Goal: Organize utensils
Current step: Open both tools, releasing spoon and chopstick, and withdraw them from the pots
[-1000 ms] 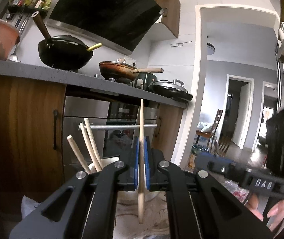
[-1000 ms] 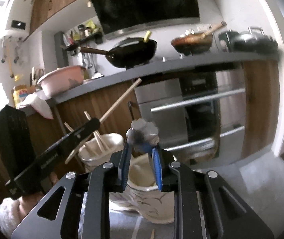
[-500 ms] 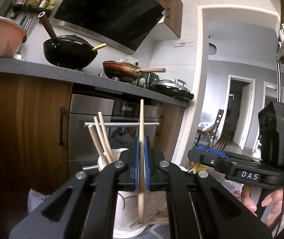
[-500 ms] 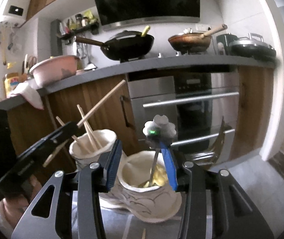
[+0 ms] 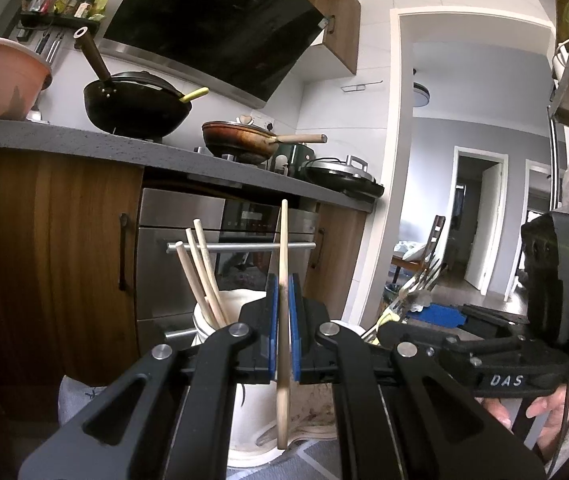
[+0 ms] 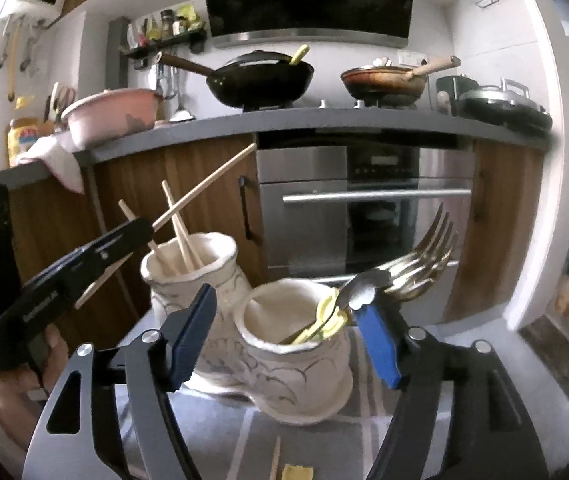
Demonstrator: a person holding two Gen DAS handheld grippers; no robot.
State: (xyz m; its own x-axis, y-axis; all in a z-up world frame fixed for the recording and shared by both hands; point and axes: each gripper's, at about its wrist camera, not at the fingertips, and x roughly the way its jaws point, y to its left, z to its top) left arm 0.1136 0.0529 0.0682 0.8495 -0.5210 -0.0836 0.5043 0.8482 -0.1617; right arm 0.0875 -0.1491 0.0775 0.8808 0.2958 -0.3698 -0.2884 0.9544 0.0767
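My left gripper (image 5: 283, 332) is shut on an upright wooden chopstick (image 5: 283, 240), just in front of a white ceramic holder (image 5: 240, 300) with three chopsticks in it. In the right wrist view that gripper (image 6: 144, 226) reaches in from the left, its chopstick (image 6: 208, 186) slanting over the chopstick holder (image 6: 220, 264). My right gripper (image 6: 284, 340) has its jaws opening on either side of a second ceramic holder (image 6: 296, 364). Nothing is pressed between its blue pads (image 6: 192, 332). A metal spoon (image 6: 358, 292), several forks (image 6: 428, 252) and a yellow-handled utensil (image 6: 328, 316) stand in it.
A loose chopstick (image 6: 274, 456) and a yellow scrap (image 6: 296, 472) lie on the grey striped cloth (image 6: 220, 420) near me. Behind stand wooden cabinets (image 6: 204, 184), a steel oven (image 6: 364, 208) and a counter with a wok (image 6: 260, 80) and pans. A hand (image 6: 16, 384) holds the left gripper.
My right gripper's jaws have spread wide and let go of the spoon, which now rests in the nearer holder. The view has tilted down. My left gripper still clamps its chopstick.
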